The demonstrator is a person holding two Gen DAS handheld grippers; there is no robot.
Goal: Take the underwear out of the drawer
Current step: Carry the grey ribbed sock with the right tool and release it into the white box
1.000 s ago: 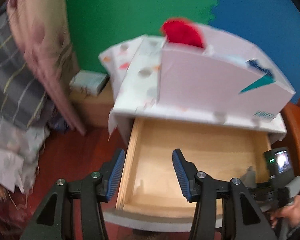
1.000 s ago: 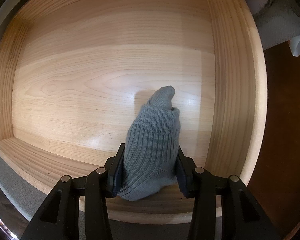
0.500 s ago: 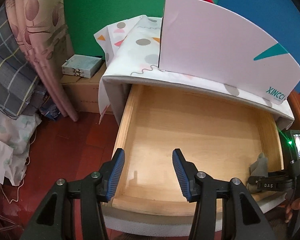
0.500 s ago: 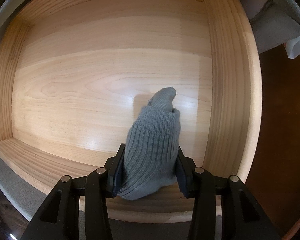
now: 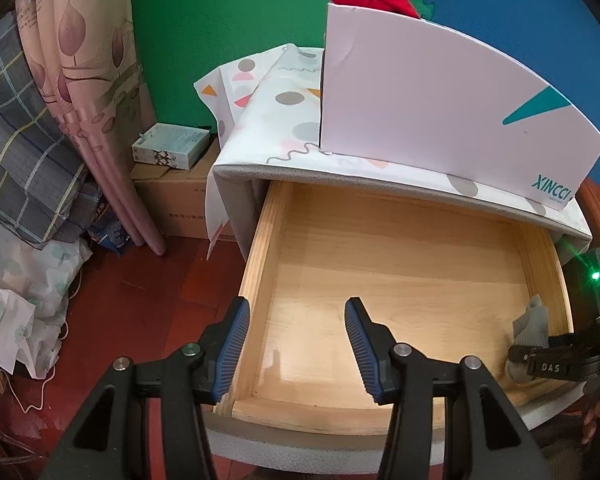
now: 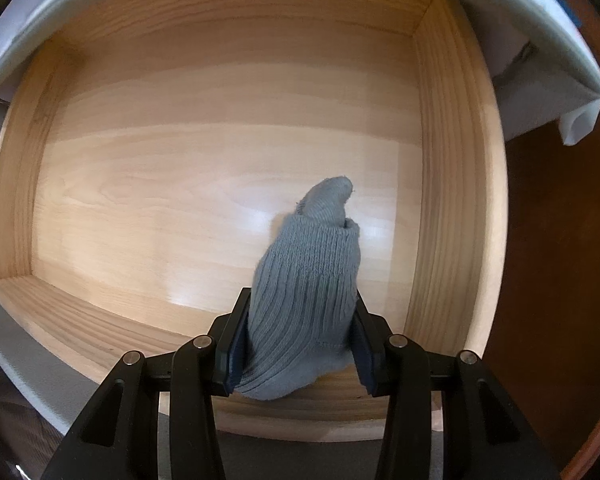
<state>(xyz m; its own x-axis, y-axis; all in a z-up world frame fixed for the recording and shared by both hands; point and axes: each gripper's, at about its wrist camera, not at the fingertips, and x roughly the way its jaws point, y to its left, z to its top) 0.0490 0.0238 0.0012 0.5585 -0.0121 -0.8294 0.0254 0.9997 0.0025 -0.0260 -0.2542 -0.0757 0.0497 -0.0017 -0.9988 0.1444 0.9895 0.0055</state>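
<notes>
The right gripper (image 6: pixel 296 344) points down into the drawer (image 6: pixel 452 184), jaws clamped on the grey sock (image 6: pixel 308 280) so it lifts clear. The left gripper (image 5: pixel 296 344) waits part-open and empty above the drawer's front-left corner.

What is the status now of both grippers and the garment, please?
Right gripper shut on grey knit garment, above drawer floor. Left gripper open, empty, over drawer's front left corner. Drawer otherwise bare; nothing in the way.

A home bedroom: a wooden drawer (image 5: pixel 400 280) pulled open, floral curtain (image 5: pixel 88 92), piled bedding (image 5: pixel 24 152) on the floor
</notes>
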